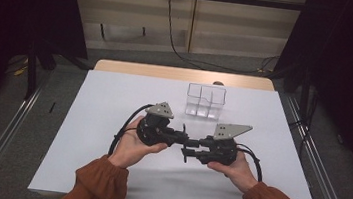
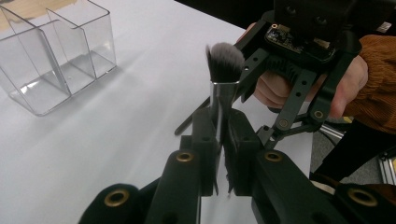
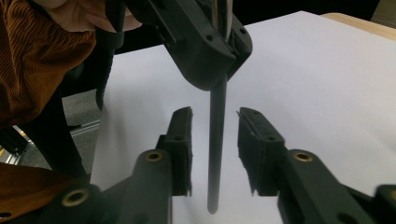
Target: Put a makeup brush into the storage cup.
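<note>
Holding the makeup brush (image 2: pixel 223 77) clamped near its metal ferrule, our left tool (image 2: pixel 223 140) has its pads pressed tight on it at the centre of the left gripper view, bristles pointing up. That grip leaves the long dark handle (image 3: pixel 216 154) free, and in the right gripper view it hangs down the middle of the frame between the pads of our right tool (image 3: pixel 215 149). Those pads stand on either side with a gap to each, so they are not pressing on the handle yet; we judge this to be a handover in progress. In the high view the two tools meet nose to nose at lower centre, just above the counter (image 1: pixel 113 102), which is covered in plain white. A clear divided organizer (image 1: pixel 206 102) stands empty toward upper centre, likely the brush's destination. Beyond lie grey floor, pale wall panels and black curtains at both sides.
</note>
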### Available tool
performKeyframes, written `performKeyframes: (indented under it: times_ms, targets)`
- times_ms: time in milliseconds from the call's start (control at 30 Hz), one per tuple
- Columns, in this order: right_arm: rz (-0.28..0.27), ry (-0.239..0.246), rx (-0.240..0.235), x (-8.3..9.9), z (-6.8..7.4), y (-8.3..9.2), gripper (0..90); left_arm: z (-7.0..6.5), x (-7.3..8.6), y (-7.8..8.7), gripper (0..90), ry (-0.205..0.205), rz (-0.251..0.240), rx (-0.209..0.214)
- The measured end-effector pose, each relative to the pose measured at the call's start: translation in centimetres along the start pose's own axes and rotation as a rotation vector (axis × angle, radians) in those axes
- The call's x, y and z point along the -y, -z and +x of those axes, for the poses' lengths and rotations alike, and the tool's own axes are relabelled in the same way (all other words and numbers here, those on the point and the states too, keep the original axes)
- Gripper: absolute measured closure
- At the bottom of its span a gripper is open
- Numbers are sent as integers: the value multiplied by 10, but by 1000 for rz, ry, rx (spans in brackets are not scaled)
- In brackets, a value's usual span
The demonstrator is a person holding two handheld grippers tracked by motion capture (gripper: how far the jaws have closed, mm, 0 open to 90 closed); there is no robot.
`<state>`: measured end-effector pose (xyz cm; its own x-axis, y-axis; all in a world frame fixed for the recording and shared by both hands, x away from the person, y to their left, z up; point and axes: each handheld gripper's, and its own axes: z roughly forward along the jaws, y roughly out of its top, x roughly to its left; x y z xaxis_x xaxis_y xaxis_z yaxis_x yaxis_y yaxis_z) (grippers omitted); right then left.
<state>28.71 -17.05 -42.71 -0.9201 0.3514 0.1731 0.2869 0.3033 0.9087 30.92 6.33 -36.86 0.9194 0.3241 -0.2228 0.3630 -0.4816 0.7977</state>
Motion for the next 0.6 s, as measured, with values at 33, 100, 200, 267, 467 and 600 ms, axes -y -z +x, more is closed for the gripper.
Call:
performKeyframes:
  times_ms: [33, 100, 200, 267, 467, 600]
  targets:
    - [0, 3, 1, 0, 0, 0, 689, 0, 0, -1, 839, -2, -2, 0]
    - [-3, 5, -2, 0, 1, 0, 719, 0, 0, -2, 839, 2, -6, 3]
    - [-4, 10, 0, 0, 1, 0, 756, 0, 0, -3, 839, 2, 4, 3]
    - [-10, 8, 3, 0, 1, 0, 765, 0, 1, -4, 839, 1, 8, -2]
    - [-10, -4, 1, 1, -1, 1, 834, 1, 2, -3, 839, 2, 5, 4]
    - [-12, -8, -1, 1, -2, 1, 838, 2, 2, -4, 839, 5, -2, 8]
